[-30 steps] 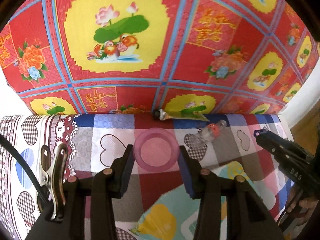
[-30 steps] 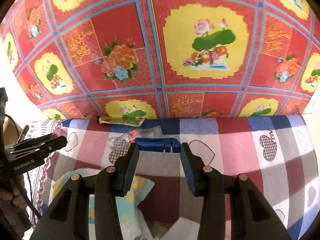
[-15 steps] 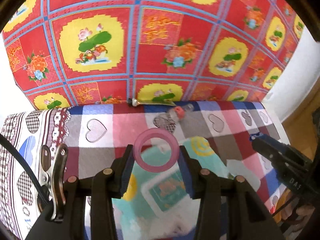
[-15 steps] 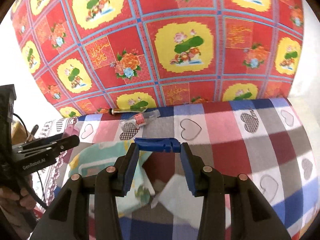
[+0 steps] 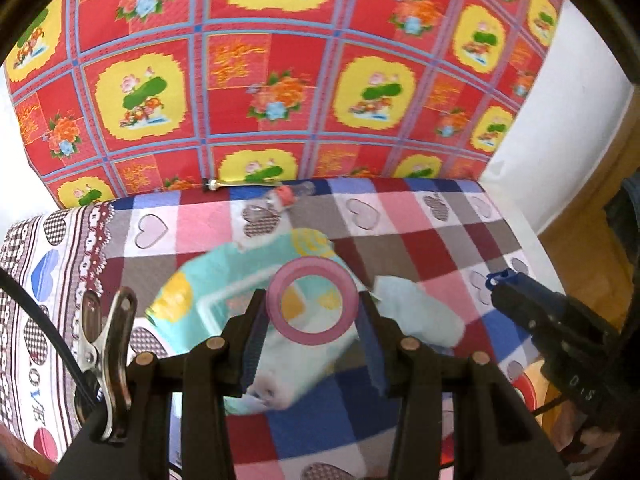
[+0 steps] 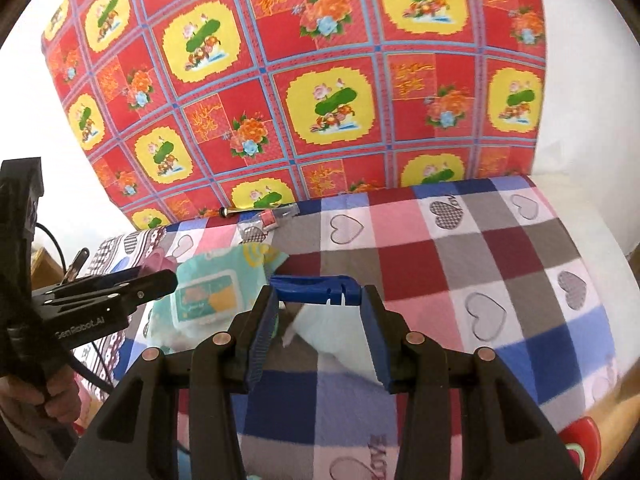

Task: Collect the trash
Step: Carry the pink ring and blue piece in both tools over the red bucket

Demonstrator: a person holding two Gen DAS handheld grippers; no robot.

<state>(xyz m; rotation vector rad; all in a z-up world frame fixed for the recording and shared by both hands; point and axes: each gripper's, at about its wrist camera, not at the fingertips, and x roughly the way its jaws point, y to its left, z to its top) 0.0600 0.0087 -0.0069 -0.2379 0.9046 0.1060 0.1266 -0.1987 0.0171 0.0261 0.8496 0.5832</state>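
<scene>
The left claw (image 5: 313,334), raised above the bed (image 5: 420,216) with its checked heart-print cover, grips a translucent pink plastic ring (image 5: 312,300). The right claw (image 6: 316,330), level beside it, clamps a flat blue plastic clip (image 6: 316,290). Below lie a teal printed wrapper (image 6: 212,292) and white tissue (image 5: 420,312); a clear tube (image 6: 270,220) rests at the far edge.

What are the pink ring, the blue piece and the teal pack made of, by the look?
Pink ring: likely translucent plastic or a tape roll; the pack shows through its wall.
Blue piece: rigid moulded plastic, matte, with crisp edges and a notch.
Teal pack: soft printed plastic film, slightly glossy, crumpled; probably a wipes or tissue pack.
</scene>
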